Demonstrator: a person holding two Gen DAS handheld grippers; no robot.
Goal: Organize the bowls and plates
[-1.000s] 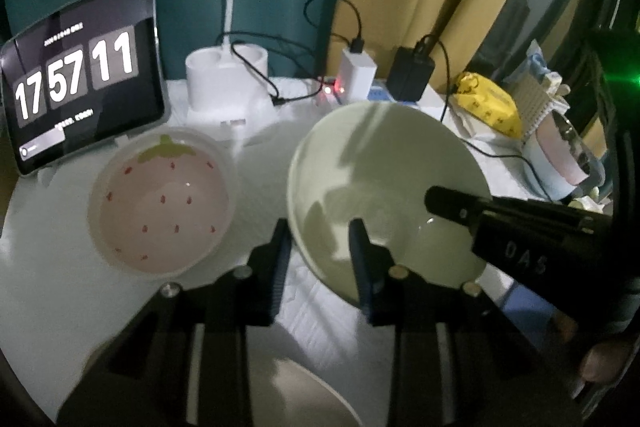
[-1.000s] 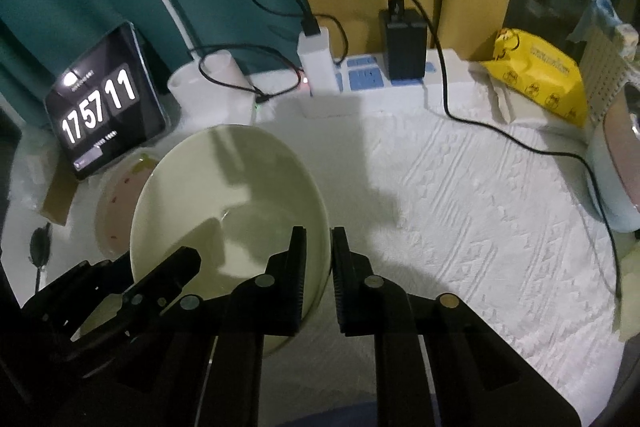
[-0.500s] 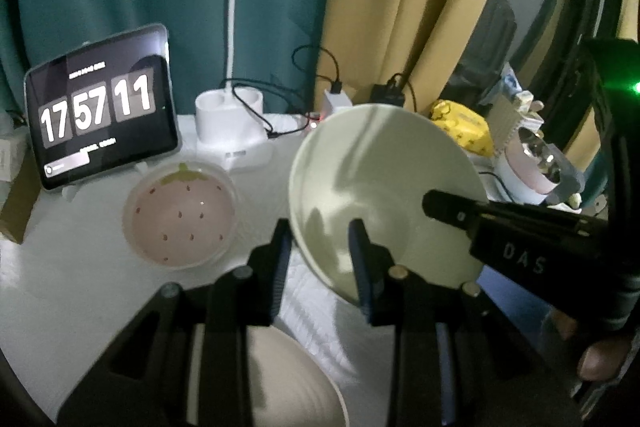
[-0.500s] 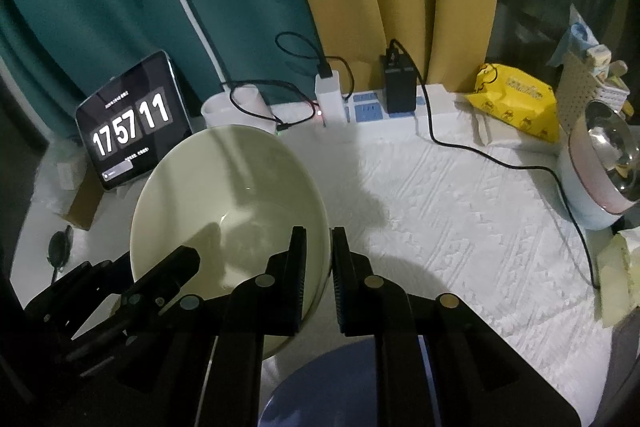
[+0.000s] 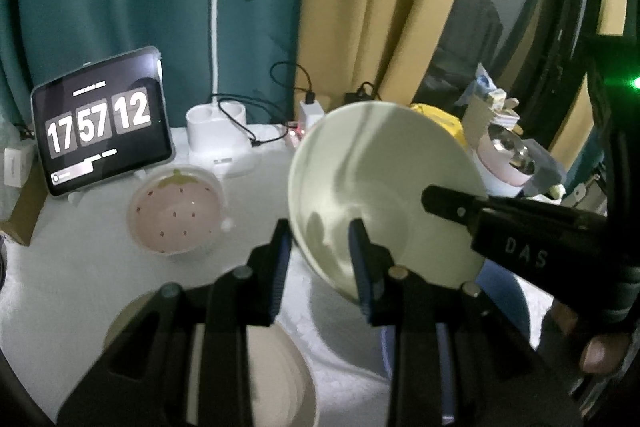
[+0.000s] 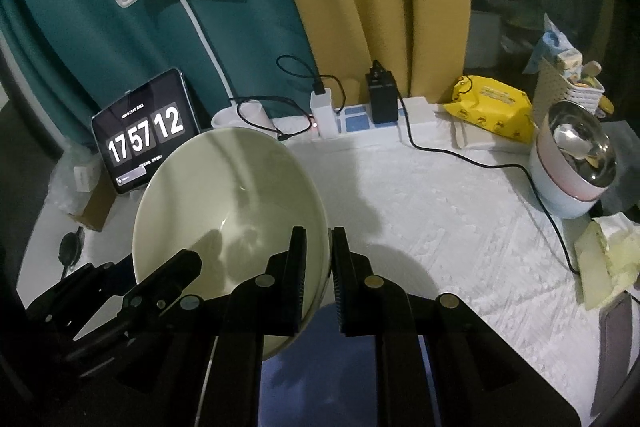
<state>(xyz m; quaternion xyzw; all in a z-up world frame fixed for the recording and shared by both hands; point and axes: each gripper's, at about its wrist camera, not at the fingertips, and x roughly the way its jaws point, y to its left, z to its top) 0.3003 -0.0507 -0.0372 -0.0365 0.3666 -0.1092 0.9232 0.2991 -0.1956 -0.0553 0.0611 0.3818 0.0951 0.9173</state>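
Observation:
A large pale green bowl (image 5: 384, 195) hangs tilted above the white tablecloth, carried by both grippers. My left gripper (image 5: 320, 259) is shut on its near left rim, one finger inside and one outside. My right gripper (image 6: 319, 267) is shut on the bowl's (image 6: 228, 211) right rim; its black body (image 5: 520, 231) crosses the left wrist view. A pink strawberry-patterned bowl (image 5: 176, 215) sits on the cloth to the left. Below the grippers lie a cream dish (image 5: 276, 379) and a blue plate (image 6: 352, 367), both partly hidden.
At the back stand a tablet clock (image 5: 100, 123), a white desk lamp (image 5: 218, 139) and a power strip with chargers and cables (image 6: 360, 119). A yellow pack (image 6: 492, 107), a pink-and-white pot holding a metal bowl (image 6: 572, 163) and tissues (image 6: 608, 255) fill the right side.
Both grippers have risen and drawn back together with the green bowl held between them. The table looks farther away, and the cream dish and blue plate have come into view below.

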